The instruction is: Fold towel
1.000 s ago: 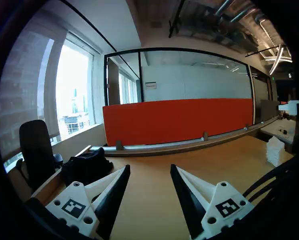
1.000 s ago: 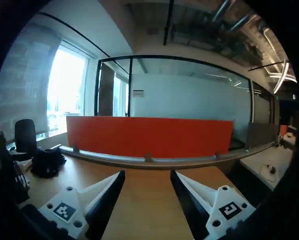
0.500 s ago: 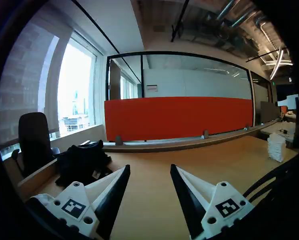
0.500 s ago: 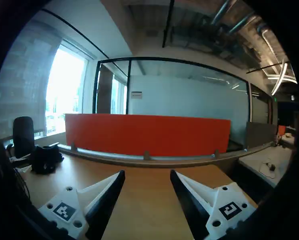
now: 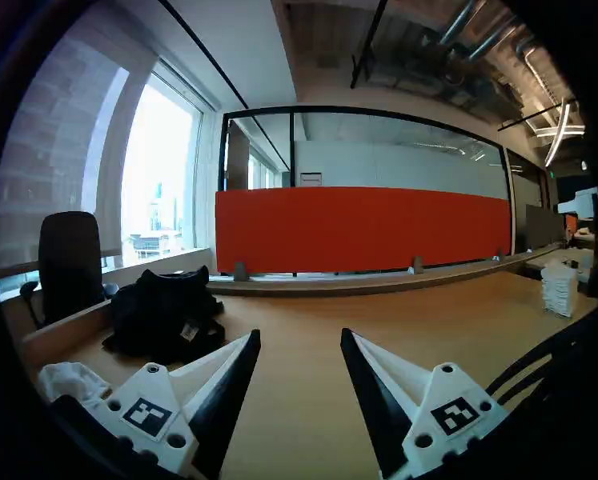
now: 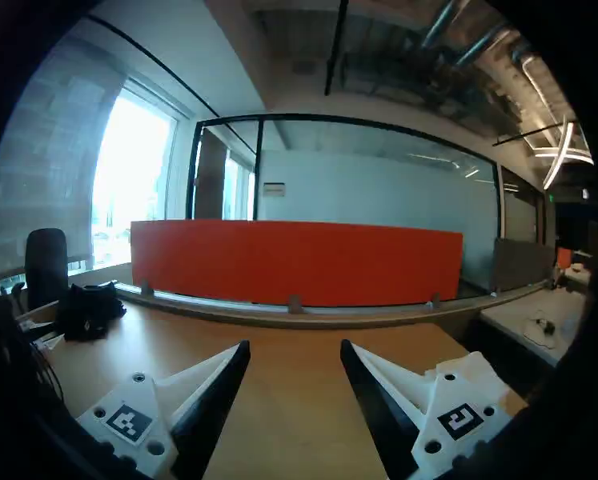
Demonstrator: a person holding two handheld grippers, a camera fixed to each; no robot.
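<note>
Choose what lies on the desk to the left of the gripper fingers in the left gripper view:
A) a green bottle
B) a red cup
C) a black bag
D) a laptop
C: a black bag rests on the wooden desk, to the left of the open left gripper.

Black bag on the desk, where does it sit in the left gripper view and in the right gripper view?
Left gripper view: the black bag lies at lower left on the wooden desk, large and near.
Right gripper view: the black bag sits small at the far left of the picture, on the desk.
Shared landmark: the orange divider panel along the desk's far side; the bag lies left of it in both views.
</note>
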